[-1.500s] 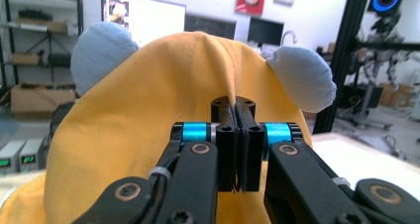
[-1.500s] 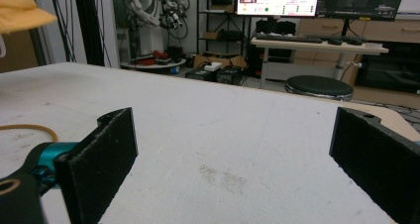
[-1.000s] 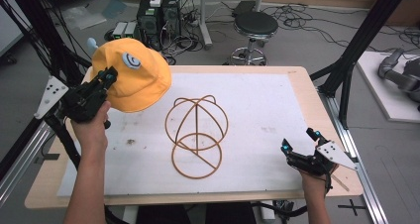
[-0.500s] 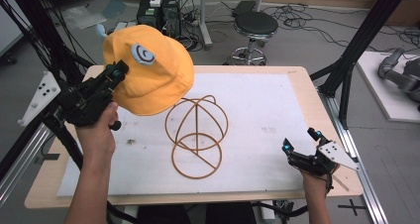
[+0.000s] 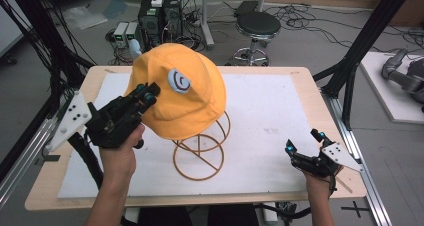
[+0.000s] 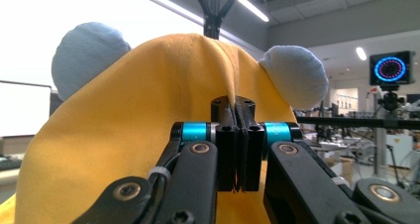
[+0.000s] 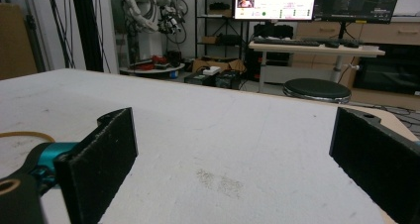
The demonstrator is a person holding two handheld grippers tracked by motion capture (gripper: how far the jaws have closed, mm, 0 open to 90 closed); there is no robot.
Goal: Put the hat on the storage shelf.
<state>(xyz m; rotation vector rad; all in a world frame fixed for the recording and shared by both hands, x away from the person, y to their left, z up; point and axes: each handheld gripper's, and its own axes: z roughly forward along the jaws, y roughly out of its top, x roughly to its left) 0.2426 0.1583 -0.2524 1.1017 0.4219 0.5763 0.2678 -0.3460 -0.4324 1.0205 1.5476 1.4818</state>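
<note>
My hat [image 5: 190, 103] is soft matt orange cloth with pale blue ears. The stand [image 5: 200, 158] looks like smooth wire. My counter [image 5: 310, 81] is wood under a rough white sheet [image 5: 265, 116].

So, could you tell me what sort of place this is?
Most likely a robotics lab: a black frame rig surrounds the table, desktop computers sit on the cabled floor, and a robot arm stands behind.

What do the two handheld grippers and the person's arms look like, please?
Both the left gripper and the right gripper are black, with teal bands near flat black jaws and a grey three-cornered plate on top. The forearms are bare, with no sleeves.
</note>
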